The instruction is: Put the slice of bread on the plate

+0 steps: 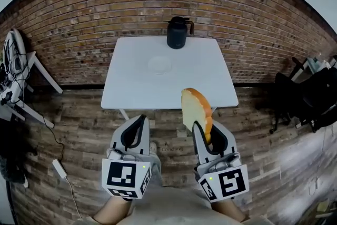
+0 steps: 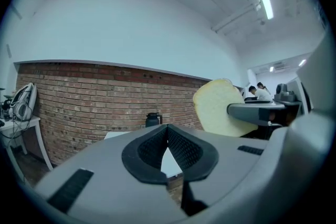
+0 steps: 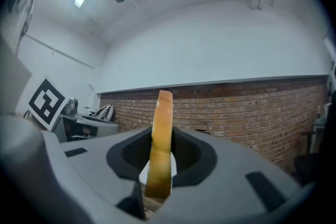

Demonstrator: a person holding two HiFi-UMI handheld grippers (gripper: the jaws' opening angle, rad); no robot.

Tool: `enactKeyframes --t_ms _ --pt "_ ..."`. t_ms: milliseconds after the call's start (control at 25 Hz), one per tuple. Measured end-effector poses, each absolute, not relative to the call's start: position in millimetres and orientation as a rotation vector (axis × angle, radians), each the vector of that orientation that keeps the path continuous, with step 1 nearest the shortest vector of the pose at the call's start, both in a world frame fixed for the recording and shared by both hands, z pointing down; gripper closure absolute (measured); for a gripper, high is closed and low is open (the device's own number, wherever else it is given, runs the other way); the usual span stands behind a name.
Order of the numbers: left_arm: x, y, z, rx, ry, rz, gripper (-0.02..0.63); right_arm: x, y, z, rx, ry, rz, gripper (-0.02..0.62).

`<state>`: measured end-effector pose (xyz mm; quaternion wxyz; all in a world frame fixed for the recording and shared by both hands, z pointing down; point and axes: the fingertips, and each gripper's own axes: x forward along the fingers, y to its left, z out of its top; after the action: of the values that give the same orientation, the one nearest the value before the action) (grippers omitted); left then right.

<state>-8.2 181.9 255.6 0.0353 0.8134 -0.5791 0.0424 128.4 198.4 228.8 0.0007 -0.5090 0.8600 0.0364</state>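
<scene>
A slice of bread [image 1: 196, 109] with a golden crust stands upright on edge, and my right gripper [image 1: 203, 127] is shut on its lower part. In the right gripper view the bread [image 3: 161, 128] fills the gap between the dark pads. A small white plate [image 1: 159, 65] lies on the white table [image 1: 131, 89], ahead of both grippers, which hover over the floor short of the table's near edge. My left gripper [image 1: 140, 119] is beside the right one, its tips together and holding nothing [image 2: 168, 132]. From the left gripper view the bread [image 2: 214, 107] shows to the right.
A dark jug [image 1: 178, 32] stands at the table's far edge against the brick wall. A white stand with cables [image 1: 21, 76] is at the left, and dark chairs [image 1: 305, 95] are at the right. A white power adapter [image 1: 58, 167] lies on the wooden floor.
</scene>
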Motion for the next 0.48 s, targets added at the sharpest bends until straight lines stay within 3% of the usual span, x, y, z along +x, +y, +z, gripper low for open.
enactKeyframes --t_ms 480 --pt "-49.9 -8.5 254.9 2.553 -1.657 0.16 0.595 74.9 15.6 229.2 -1.691 2.673 0.061 0.502"
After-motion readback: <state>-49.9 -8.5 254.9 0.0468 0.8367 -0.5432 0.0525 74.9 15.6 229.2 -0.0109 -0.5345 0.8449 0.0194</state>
